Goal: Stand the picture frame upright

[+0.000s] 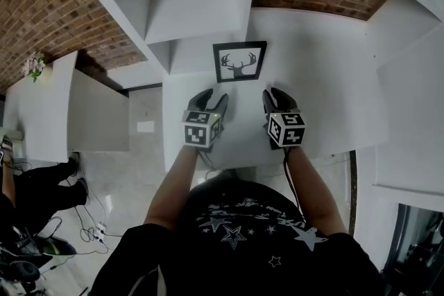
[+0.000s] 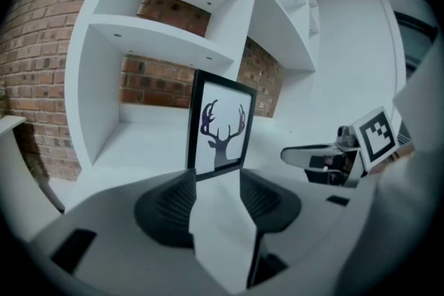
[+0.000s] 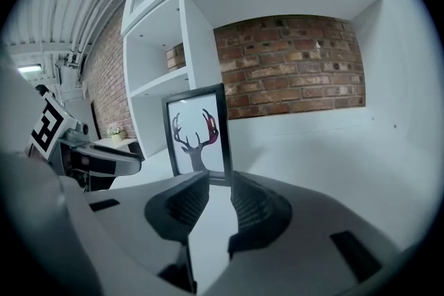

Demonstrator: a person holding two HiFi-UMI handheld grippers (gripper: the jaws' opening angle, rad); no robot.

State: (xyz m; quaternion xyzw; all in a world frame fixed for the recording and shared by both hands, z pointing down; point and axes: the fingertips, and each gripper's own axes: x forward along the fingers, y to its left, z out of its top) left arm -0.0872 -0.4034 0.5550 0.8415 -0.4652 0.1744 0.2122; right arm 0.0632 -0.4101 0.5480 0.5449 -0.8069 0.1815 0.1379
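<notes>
White brick-backed shelving surrounds the worktop [image 1: 326, 80], where the deer picture frame [image 1: 239, 62] stands upright, perhaps tilted back slightly to balance. Just before it, the left hand-held gripper [image 1: 214, 100] and right hand-held gripper [image 1: 276, 98] hover, jaws apart and empty, so the frame seems set.

A red brick wall [image 1: 41, 3] backs a white shelving unit [image 1: 194, 10] with open compartments and a broad white ledge [image 1: 326, 66], above a pale glossy floor [image 1: 139, 177] and a low white cabinet [image 1: 41, 114] bearing small pink flowers [image 1: 33, 66].
</notes>
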